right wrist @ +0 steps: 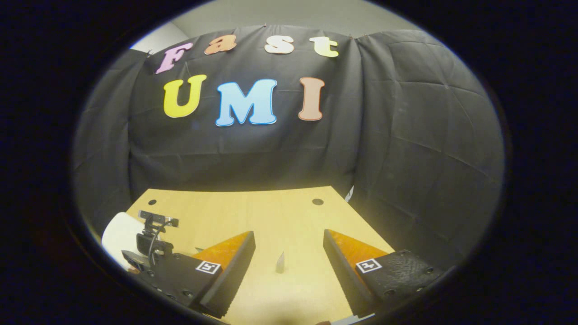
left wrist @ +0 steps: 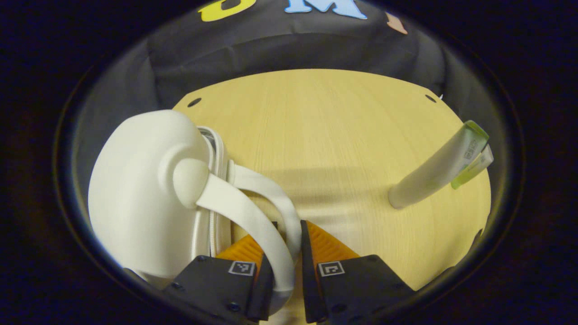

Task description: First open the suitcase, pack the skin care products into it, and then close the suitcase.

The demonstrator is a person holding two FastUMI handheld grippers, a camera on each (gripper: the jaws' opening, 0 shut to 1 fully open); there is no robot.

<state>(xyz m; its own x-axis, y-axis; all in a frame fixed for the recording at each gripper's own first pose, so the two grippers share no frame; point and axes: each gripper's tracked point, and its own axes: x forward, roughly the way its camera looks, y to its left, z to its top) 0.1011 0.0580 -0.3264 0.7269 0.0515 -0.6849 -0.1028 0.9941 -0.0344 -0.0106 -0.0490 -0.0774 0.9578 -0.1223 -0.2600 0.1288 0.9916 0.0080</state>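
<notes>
no readable text; the tube [left wrist: 440, 169] carries a printed code label too small to read.

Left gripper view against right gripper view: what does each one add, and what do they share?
Left gripper view: the left gripper closed around the suitcase handle, and a skincare tube standing on the table. Right gripper view: the right gripper open and empty above the table. Shared: the white suitcase and the wooden table.

A pale wooden table [right wrist: 271, 216] stands against the booth's creased black cloth wall [right wrist: 406, 149].
</notes>
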